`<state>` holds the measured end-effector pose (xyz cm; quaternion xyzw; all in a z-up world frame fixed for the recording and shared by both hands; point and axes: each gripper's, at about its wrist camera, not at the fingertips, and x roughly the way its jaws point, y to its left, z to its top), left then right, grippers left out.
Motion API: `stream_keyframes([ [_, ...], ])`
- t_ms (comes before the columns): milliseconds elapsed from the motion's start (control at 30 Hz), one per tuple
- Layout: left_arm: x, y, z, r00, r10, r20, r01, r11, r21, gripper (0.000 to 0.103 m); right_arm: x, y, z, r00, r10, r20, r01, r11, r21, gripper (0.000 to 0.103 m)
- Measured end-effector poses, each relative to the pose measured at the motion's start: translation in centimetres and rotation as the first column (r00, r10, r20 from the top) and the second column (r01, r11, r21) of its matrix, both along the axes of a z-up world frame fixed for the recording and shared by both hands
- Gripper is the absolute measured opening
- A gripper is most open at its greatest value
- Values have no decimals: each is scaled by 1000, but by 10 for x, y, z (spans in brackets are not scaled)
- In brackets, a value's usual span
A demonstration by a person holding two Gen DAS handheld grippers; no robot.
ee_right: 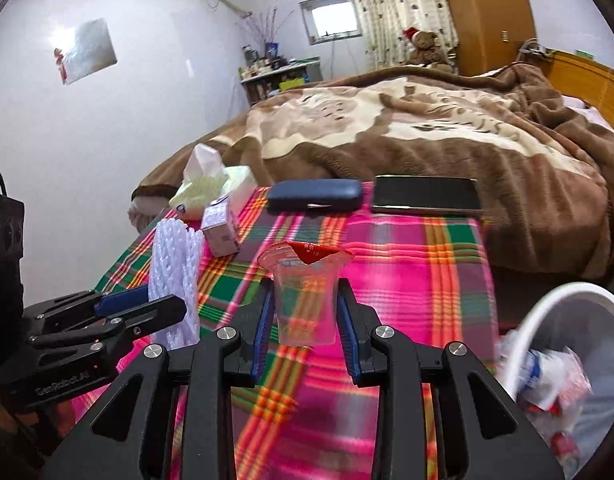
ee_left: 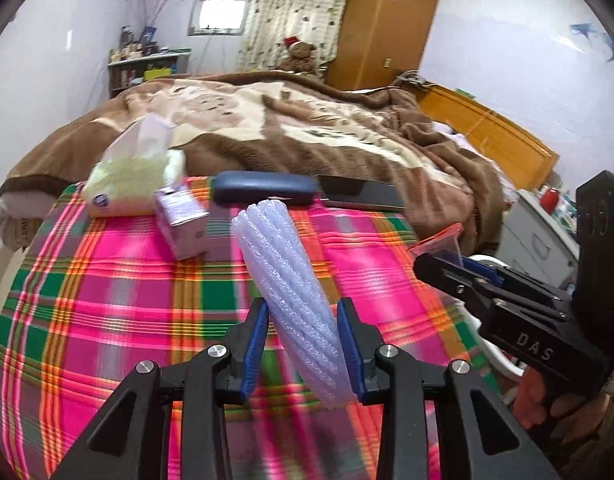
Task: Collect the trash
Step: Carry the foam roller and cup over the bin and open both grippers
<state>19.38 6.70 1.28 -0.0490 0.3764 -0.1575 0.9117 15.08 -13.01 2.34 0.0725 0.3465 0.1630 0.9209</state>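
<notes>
A bed (ee_right: 427, 120) is covered by a brown blanket (ee_right: 447, 140) and a pink plaid cloth (ee_right: 407, 264). At the cloth's twelve o'clock edge lie a blue case (ee_right: 315, 195) and a black phone (ee_right: 427, 194); at ten o'clock, a small carton (ee_right: 221, 232) and a tissue pack (ee_right: 203, 188).

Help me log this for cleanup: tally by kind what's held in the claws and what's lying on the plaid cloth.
Held trash: 2 (foam net sleeve, clear plastic cup)
Small cartons: 1
Tissue packs: 1
Blue cases: 1
Black flat items: 1
Total: 6
</notes>
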Motion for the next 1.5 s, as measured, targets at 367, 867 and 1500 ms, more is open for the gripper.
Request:
stream_keyframes([
  [367,-23,-66,20,993,-110,36,110,994,1,36,-24,-56,7,993,-112,30,112,994,8,32],
  [867,-27,-175,13,953,-304,9,304,953,-19,36,-57,-150,1,937,-350,-1,349,936,-38,32],
  [1500,-3,-271,-21,893,-443,-77,445,895,10,38,-60,-201,-35,875,-460,-152,445,887,-125,32],
])
